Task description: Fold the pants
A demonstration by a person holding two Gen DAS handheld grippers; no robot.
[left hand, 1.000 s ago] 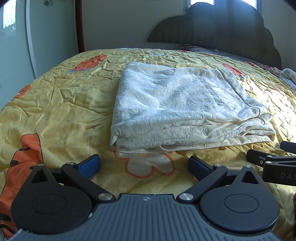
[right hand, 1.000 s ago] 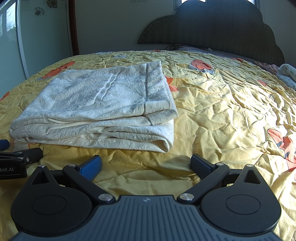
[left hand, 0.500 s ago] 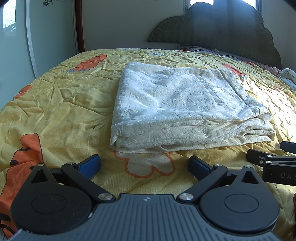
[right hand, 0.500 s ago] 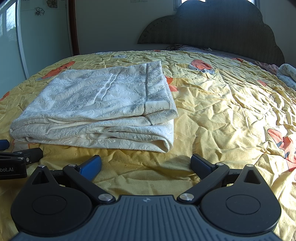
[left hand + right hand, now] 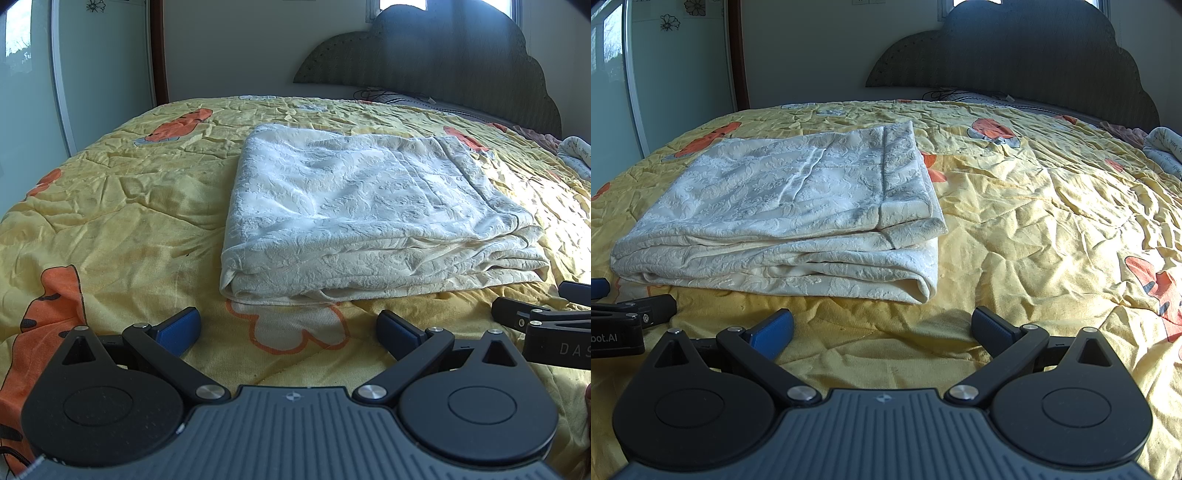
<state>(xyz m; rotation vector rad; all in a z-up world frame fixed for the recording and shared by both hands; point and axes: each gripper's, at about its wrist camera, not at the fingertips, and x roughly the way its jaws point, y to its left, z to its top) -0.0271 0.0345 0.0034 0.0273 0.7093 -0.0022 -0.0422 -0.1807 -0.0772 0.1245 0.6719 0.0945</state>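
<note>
2 grippers sit low over the bed, and I hold both of them back from the cloth. The left gripper (image 5: 289,326) has its jaws spread wide with nothing between them, and the right gripper (image 5: 882,326) is the same, spread and holding nothing. The cream pants (image 5: 354,218) lie on the yellow quilt (image 5: 122,206) as a flat rectangle of several layers, the thick fold edge turned to me. In the right view the pants (image 5: 798,218) are ahead and to the left, with a neat corner near my fingers. I judge that the folding is finished or almost finished. I keep the jaws apart and clear, so that I do not drag the stacked layers open again.
</note>
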